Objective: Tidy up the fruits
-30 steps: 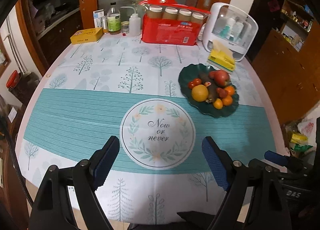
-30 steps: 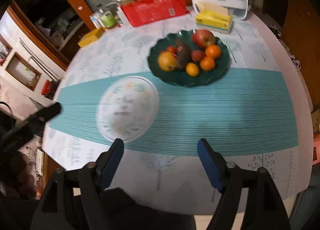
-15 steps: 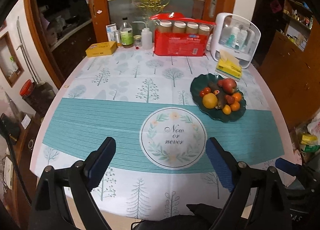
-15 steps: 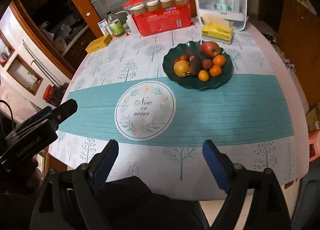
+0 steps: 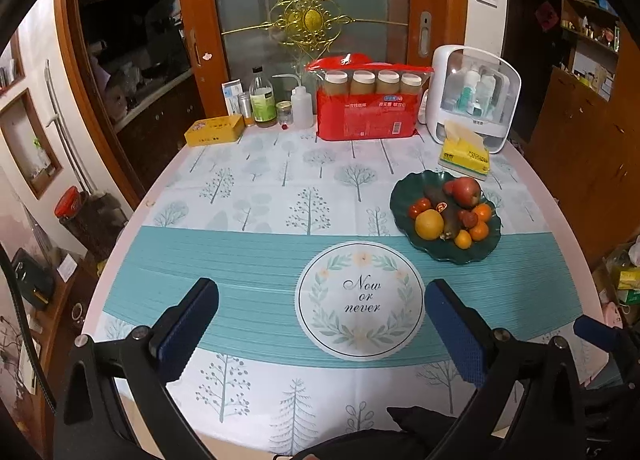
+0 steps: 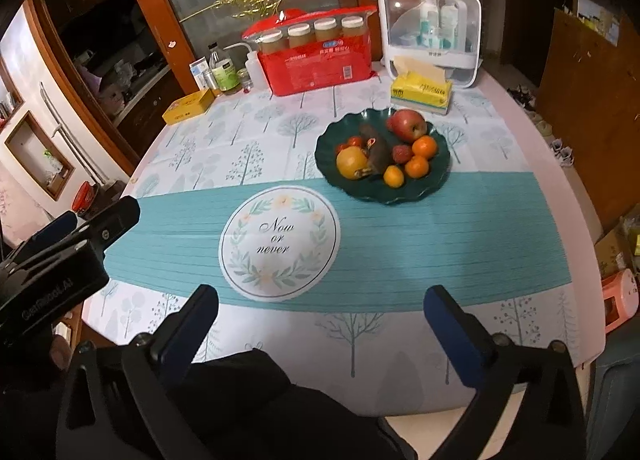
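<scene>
Dark green and wavy-rimmed, the plate (image 6: 436,179) carries all the fruit in view: a red apple (image 6: 406,125) at its far side, a large orange (image 6: 351,163) toward the left, three small tangerines (image 6: 417,166) toward the right and near edge, a few small red fruits (image 6: 401,153), and one long dark brown piece (image 6: 378,151) across the middle whose kind cannot be told. No fruit lies loose on the surface (image 6: 440,227), so the sorting looks either finished or not yet begun.

Both tools hang over the near edge of the surface, well short of the plate. The right gripper (image 6: 320,320) has its jaws opening, already wide, with nothing between them; the plate sits ahead of it and slightly right. The left gripper (image 5: 320,316) is likewise opening wide and empty, and the plate (image 5: 400,199) lies ahead and off to its right, beyond the round "Now or never" print (image 5: 360,300). Such spread jaws probably suit a round fruit.

Far ahead of both, against the glass door, a red pack (image 6: 316,59) holds four capped jars, a white clear-fronted case (image 6: 430,71) holds bottles, and a yellow tissue pack (image 6: 422,93) sits just behind the plate.
</scene>
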The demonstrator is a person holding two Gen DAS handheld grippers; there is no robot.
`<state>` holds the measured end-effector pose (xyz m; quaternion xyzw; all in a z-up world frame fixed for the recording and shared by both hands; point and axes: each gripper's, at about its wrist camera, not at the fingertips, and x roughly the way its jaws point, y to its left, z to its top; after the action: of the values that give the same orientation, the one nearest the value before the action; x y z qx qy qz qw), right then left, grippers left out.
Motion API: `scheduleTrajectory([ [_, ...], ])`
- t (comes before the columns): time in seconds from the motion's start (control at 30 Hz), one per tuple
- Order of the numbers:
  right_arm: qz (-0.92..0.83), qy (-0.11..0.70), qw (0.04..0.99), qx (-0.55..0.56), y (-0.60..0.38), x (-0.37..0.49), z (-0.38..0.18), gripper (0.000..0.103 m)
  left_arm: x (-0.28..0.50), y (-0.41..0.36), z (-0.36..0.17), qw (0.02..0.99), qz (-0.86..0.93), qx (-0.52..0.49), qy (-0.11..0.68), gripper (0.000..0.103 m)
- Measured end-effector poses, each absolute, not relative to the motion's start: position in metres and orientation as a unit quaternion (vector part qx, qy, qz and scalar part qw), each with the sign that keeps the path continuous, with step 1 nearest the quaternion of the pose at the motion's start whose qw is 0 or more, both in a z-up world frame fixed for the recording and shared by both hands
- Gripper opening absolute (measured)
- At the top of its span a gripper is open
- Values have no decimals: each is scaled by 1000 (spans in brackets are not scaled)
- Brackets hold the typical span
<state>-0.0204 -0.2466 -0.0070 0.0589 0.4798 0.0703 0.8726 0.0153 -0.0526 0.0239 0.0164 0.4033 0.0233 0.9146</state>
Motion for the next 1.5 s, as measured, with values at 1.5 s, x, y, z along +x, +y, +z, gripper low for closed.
scheduleTrajectory([
  [1.5, 75, 498, 862, 47, -235, -6, -15, 103, 19, -52, 22, 913, 28, 15, 406, 102],
])
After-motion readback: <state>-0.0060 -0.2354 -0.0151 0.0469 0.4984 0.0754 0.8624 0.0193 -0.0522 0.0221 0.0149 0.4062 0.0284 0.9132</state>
